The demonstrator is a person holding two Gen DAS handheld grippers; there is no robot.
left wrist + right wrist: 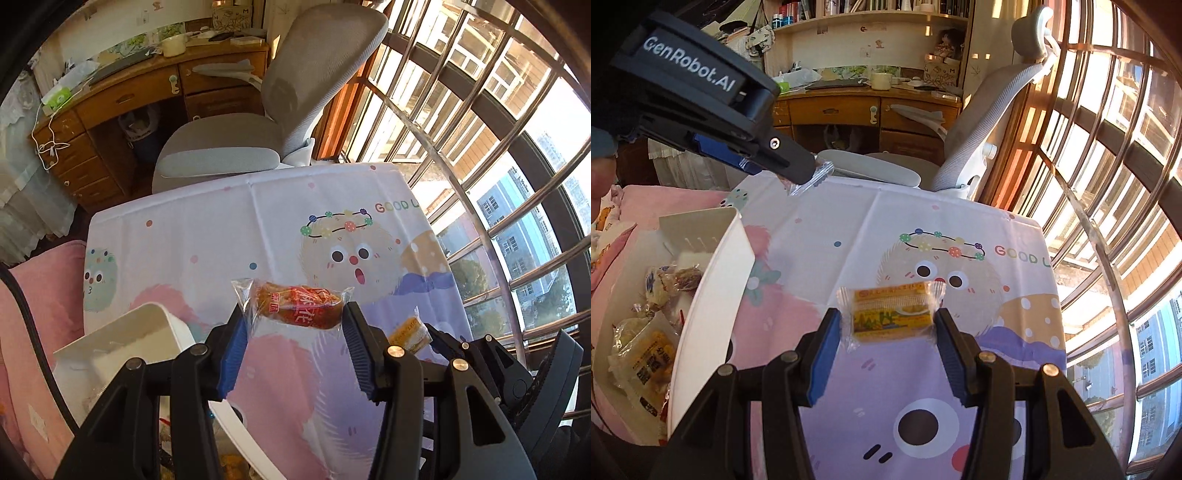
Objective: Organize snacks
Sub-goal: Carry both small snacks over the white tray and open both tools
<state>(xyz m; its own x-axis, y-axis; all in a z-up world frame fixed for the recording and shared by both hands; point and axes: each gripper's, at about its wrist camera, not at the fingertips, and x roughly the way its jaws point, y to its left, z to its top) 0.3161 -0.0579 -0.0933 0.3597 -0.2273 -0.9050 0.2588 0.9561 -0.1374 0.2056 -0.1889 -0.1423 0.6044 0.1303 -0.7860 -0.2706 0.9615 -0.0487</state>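
left gripper [295, 314] clamped on red-wrapped snack [299, 305] (held by wrapper ends) | right gripper [888, 321] clamped on yellow-wrapped snack [891, 314] | white bin [713, 295] lower left, holding snacks

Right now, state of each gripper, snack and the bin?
left gripper: shut on the red-wrapped snack, lifted off the table
right gripper: shut on the yellow-wrapped snack, lifted
white bin: open-topped, partly filled with wrapped snacks
tablecloth: spread flat
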